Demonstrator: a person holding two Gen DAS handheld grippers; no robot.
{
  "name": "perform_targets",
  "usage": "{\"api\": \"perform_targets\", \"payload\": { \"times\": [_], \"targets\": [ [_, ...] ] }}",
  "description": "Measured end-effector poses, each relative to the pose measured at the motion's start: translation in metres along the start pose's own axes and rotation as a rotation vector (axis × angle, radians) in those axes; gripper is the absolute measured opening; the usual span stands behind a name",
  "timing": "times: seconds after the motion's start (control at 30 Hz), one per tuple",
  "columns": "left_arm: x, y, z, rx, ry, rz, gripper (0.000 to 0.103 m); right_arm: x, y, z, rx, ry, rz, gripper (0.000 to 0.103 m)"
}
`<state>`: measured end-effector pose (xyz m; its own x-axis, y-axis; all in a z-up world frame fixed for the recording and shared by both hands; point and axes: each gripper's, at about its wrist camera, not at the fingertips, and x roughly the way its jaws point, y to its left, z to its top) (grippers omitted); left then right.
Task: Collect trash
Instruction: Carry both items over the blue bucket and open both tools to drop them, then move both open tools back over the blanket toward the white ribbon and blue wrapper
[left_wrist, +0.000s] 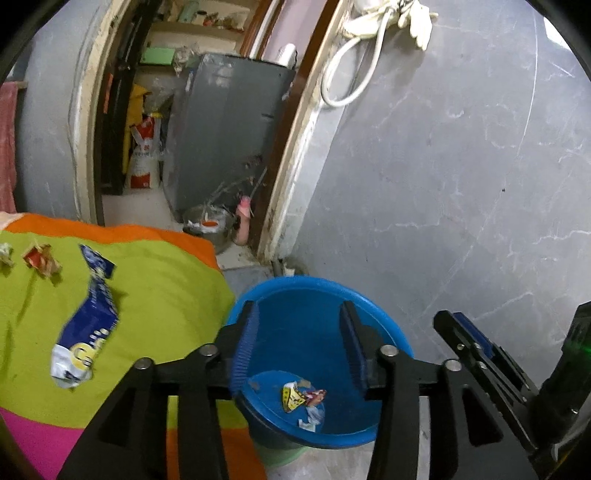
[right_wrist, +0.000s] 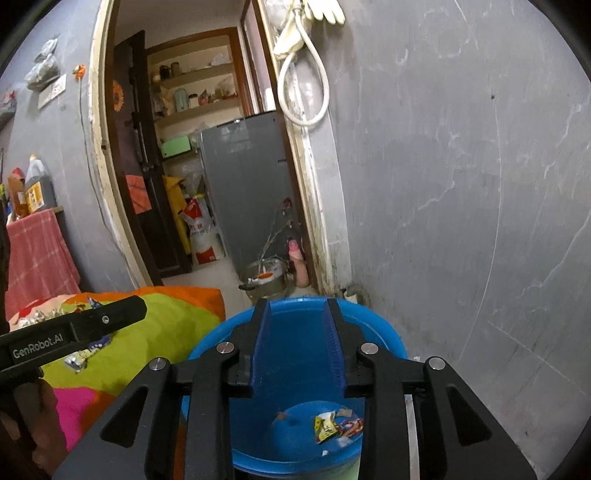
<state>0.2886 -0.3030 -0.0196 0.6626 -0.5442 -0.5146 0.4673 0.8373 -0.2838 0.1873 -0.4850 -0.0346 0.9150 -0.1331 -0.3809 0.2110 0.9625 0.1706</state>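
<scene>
A blue plastic tub (left_wrist: 384, 328) stands on the floor by the bed; it also shows in the right wrist view (right_wrist: 388, 332). Small wrappers (left_wrist: 303, 398) lie on its bottom, also seen in the right wrist view (right_wrist: 336, 424). My left gripper (left_wrist: 299, 317) is open and empty above the tub. My right gripper (right_wrist: 297, 314) is open and empty above the tub too, and shows in the left wrist view (left_wrist: 465, 332) at the right. A blue and white wrapper (left_wrist: 86, 321) and a red crumpled wrapper (left_wrist: 40, 258) lie on the green blanket (left_wrist: 162, 295).
A grey wall (left_wrist: 461, 184) rises right behind the tub. A doorway opens ahead with a grey cabinet (left_wrist: 229, 125), a metal pot (left_wrist: 210, 225) and sacks on the floor. A white cable (right_wrist: 303, 74) hangs on the wall. A pink towel (right_wrist: 37, 251) hangs at left.
</scene>
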Motion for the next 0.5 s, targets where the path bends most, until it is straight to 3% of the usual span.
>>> {"api": "perform_targets", "payload": {
  "times": [0.07, 0.17, 0.23, 0.37, 0.43, 0.5],
  "targets": [
    [-0.011, 0.003, 0.003, 0.001, -0.029, 0.016, 0.051, -0.009, 0.004, 0.005, -0.010, -0.026, 0.000, 0.029],
    [-0.031, 0.007, 0.008, 0.002, -0.082, 0.047, 0.062, -0.022, 0.012, 0.014, -0.016, -0.072, 0.009, 0.047],
    [-0.044, 0.012, 0.012, 0.005, -0.114, 0.073, 0.075, -0.031, 0.017, 0.020, -0.024, -0.100, 0.016, 0.049],
    [-0.076, 0.026, 0.018, 0.003, -0.189, 0.129, 0.087, -0.047, 0.035, 0.032, -0.044, -0.147, 0.038, 0.054],
    [-0.091, 0.034, 0.020, 0.000, -0.219, 0.158, 0.095, -0.052, 0.044, 0.037, -0.051, -0.168, 0.050, 0.068],
    [-0.106, 0.043, 0.021, -0.005, -0.247, 0.192, 0.097, -0.058, 0.057, 0.042, -0.061, -0.192, 0.067, 0.075]
  ]
}}
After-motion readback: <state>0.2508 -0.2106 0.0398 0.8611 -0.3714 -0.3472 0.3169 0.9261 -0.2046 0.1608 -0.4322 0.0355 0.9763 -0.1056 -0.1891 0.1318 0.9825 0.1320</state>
